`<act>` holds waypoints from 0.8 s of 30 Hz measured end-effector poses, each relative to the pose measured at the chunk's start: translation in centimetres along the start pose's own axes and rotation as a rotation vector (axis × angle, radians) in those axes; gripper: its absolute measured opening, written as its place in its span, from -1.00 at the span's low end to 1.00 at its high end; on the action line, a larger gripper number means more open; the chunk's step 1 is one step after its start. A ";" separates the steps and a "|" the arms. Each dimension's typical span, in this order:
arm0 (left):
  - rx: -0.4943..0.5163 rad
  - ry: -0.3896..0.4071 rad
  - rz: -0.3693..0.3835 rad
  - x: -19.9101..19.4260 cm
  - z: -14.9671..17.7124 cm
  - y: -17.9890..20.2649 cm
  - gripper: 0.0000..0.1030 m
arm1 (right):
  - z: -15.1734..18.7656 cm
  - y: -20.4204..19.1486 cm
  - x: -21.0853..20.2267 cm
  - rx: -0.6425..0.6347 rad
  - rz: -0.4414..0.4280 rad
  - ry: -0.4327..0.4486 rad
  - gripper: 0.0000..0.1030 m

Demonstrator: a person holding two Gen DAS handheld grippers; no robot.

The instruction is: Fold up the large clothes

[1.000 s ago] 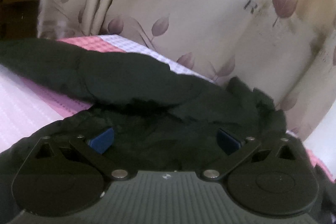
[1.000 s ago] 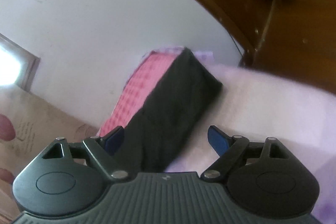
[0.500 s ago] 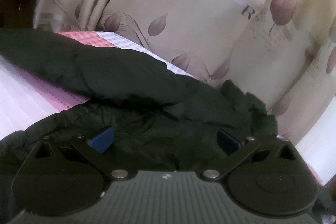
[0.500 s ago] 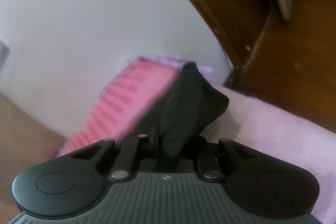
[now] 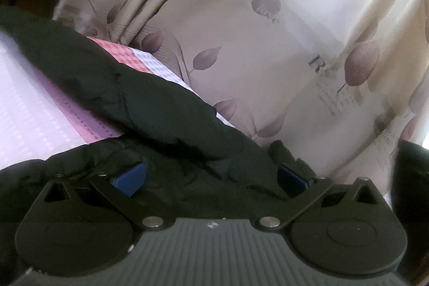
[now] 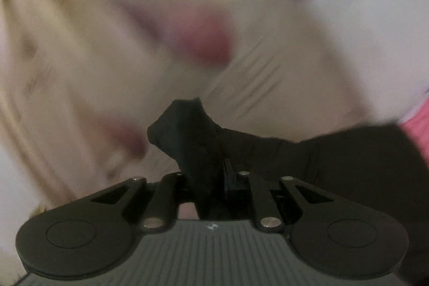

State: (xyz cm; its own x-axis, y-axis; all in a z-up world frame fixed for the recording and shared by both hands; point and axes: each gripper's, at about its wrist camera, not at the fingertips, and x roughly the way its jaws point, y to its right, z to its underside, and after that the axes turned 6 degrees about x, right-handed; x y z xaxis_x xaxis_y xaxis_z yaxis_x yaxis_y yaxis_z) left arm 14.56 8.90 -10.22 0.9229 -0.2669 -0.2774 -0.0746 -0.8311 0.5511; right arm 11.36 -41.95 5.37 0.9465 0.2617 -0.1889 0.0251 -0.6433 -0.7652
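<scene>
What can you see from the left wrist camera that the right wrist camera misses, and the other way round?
Only the left wrist view shows the left hand-held gripper, its blue pads wide apart over the fabric, the pink and lilac checked bedding, and sharp leaf prints on the curtain. Only the right wrist view shows the right hand-held gripper shut on a pinched-up fold of cloth; its background is blurred. Both show the same black garment.
</scene>
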 end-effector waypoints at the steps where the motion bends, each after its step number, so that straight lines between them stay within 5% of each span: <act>1: -0.003 0.002 0.002 0.0 0.0 -0.1 1.00 | 2.4 -0.8 1.9 -0.014 -0.014 -0.046 -0.75; 7: -0.026 0.013 0.015 -0.1 0.0 -0.5 1.00 | 14.0 -2.3 8.7 -0.141 -0.006 -0.233 -0.74; 13: -0.038 0.020 0.022 -0.2 0.0 -0.7 1.00 | 19.2 -0.9 11.2 -0.240 0.055 -0.377 -0.66; 15: -0.041 0.022 0.023 -0.2 0.0 -0.8 1.00 | 20.0 -0.8 11.5 -0.265 0.055 -0.417 -0.34; 16: -0.041 0.022 0.023 -0.1 0.0 -0.8 1.00 | 20.2 -1.0 11.3 -0.270 0.050 -0.433 0.17; 18: -0.042 0.023 0.023 -0.1 0.0 -0.8 1.00 | 20.3 -1.3 10.7 -0.275 0.020 -0.446 0.80; 24: -0.038 0.020 0.019 -0.1 0.0 -0.8 1.00 | 17.8 -2.2 6.1 -0.279 -0.051 -0.327 0.82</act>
State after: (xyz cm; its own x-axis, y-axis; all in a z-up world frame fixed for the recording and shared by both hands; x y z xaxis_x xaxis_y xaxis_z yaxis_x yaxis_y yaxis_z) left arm 14.49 9.56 -10.63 0.9290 -0.2724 -0.2506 -0.0785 -0.8067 0.5857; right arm 11.33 -26.14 -4.99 0.7912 0.4834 -0.3747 0.1979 -0.7820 -0.5910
